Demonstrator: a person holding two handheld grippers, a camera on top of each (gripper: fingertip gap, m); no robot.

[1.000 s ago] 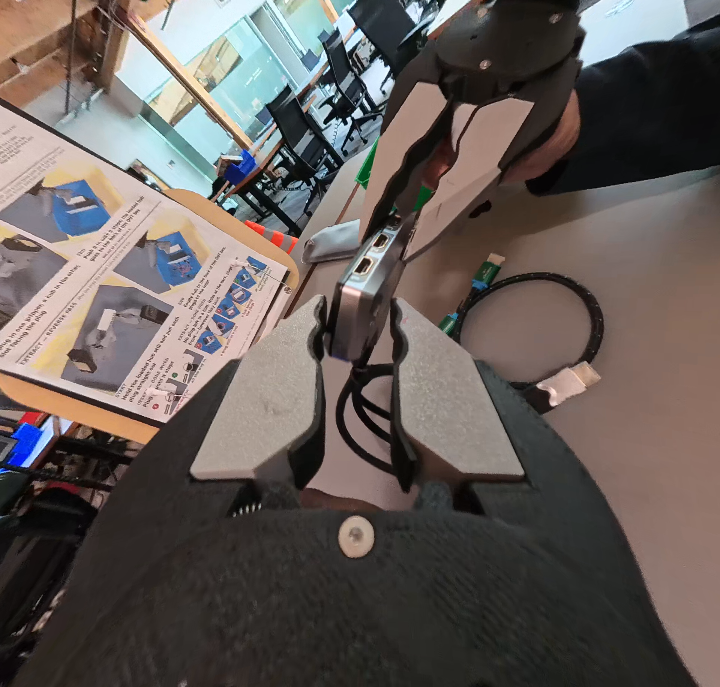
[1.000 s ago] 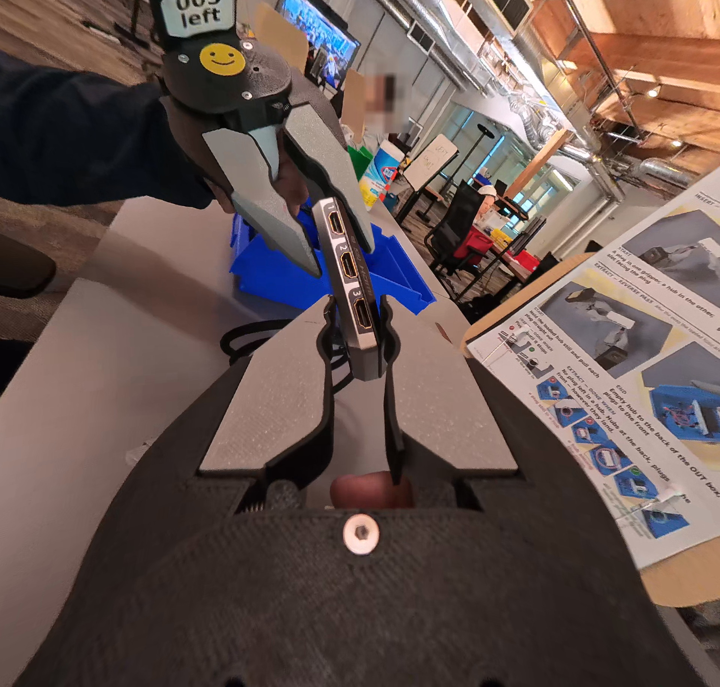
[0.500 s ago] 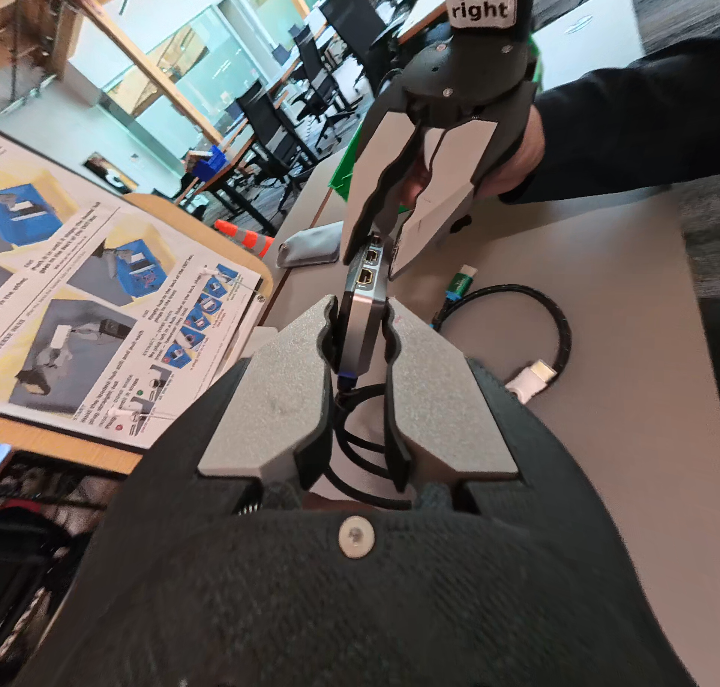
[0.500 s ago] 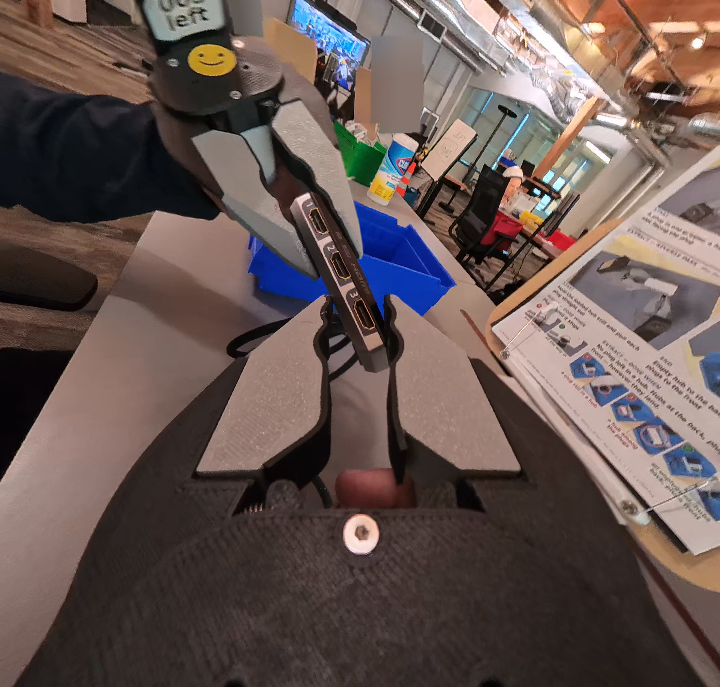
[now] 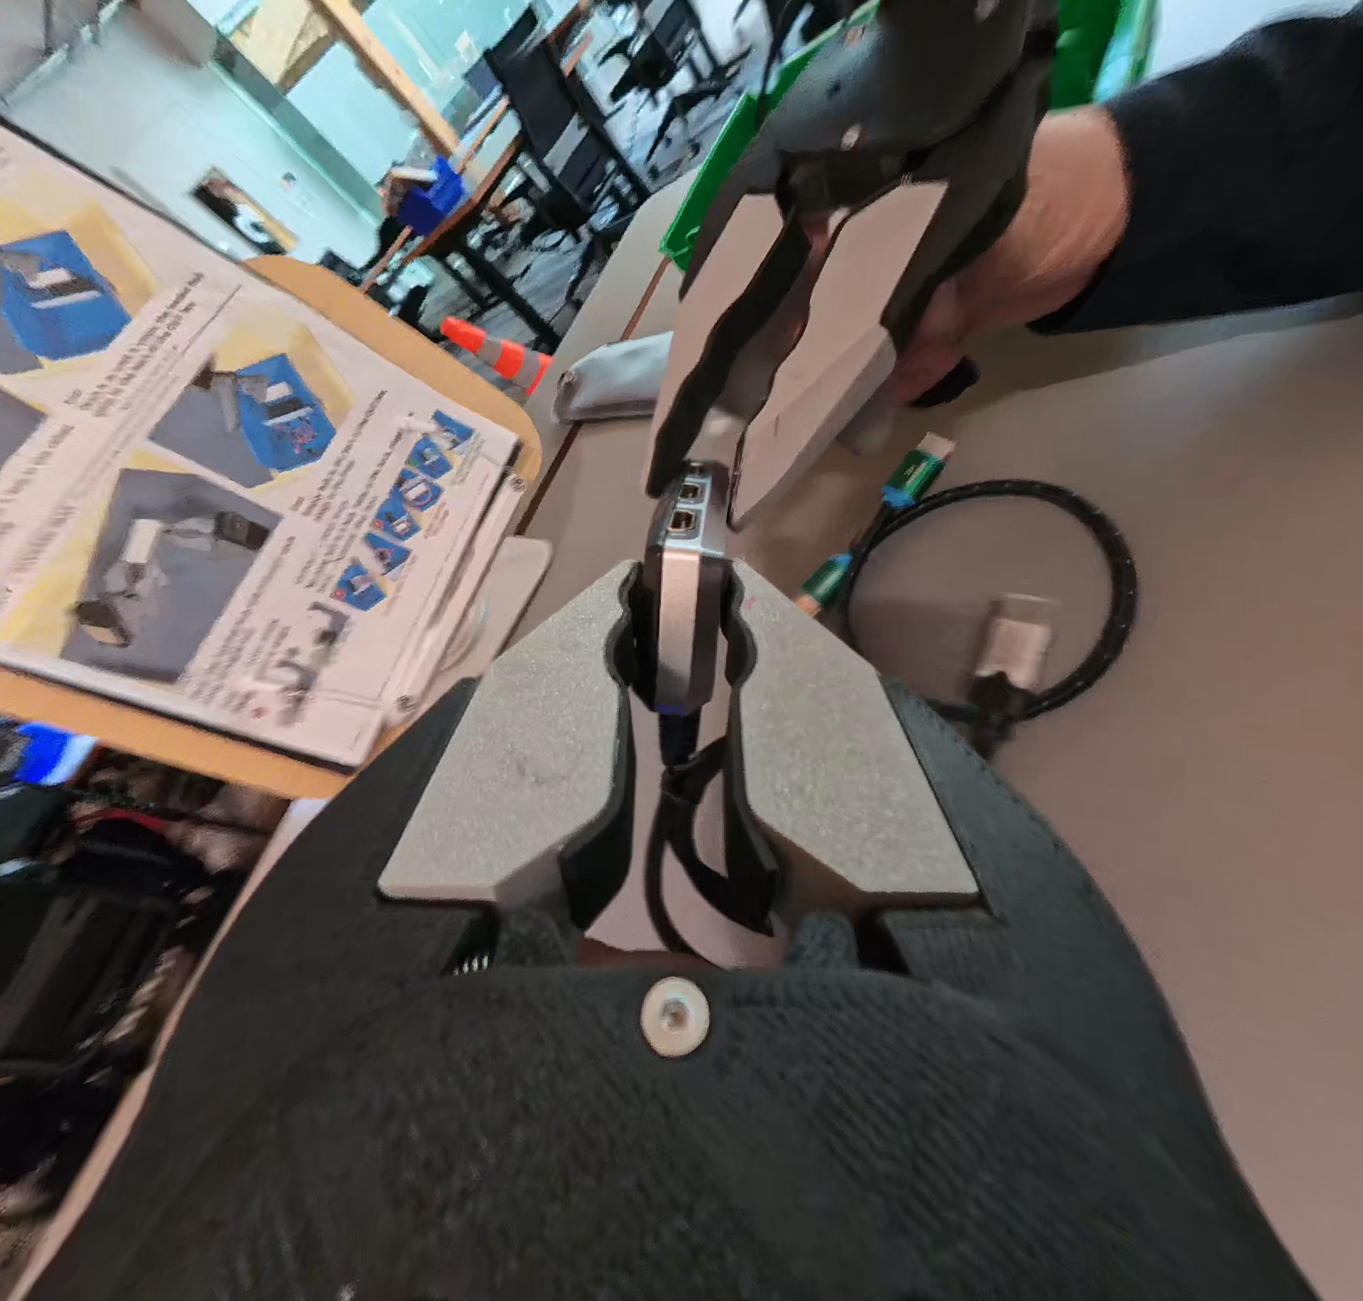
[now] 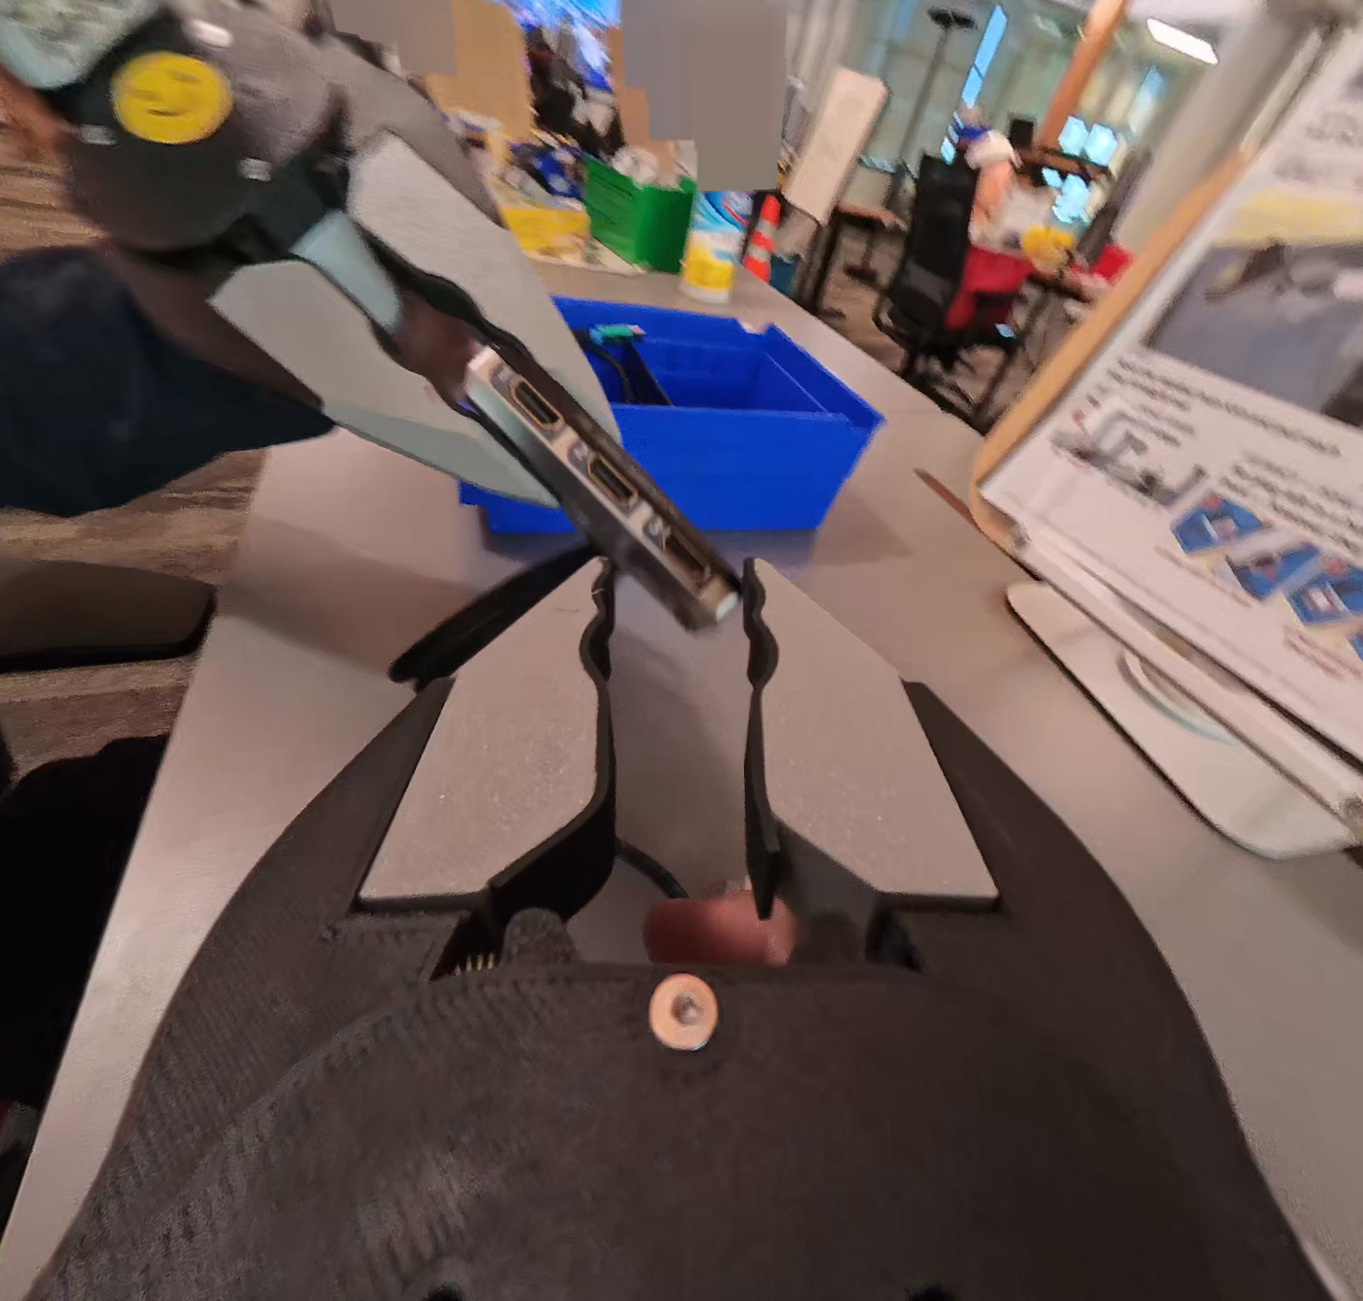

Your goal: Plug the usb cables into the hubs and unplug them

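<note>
Pinching grey hub (image 5: 682, 620), left tool (image 5: 682, 602), right tool (image 6: 675, 587) (parted) around its far end

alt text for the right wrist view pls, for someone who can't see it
The right claw is open, its fingers either side of the near end of a slim grey port hub that the left claw grips from the upper left. Behind on the grey table sit a blue bin and an instruction sheet.

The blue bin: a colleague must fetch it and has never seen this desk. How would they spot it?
Start at the grey table. Beyond the left gripper, which holds a metal hub, stands the blue bin, open-topped with a cable end inside. It is the only bright blue container on that table.
</note>
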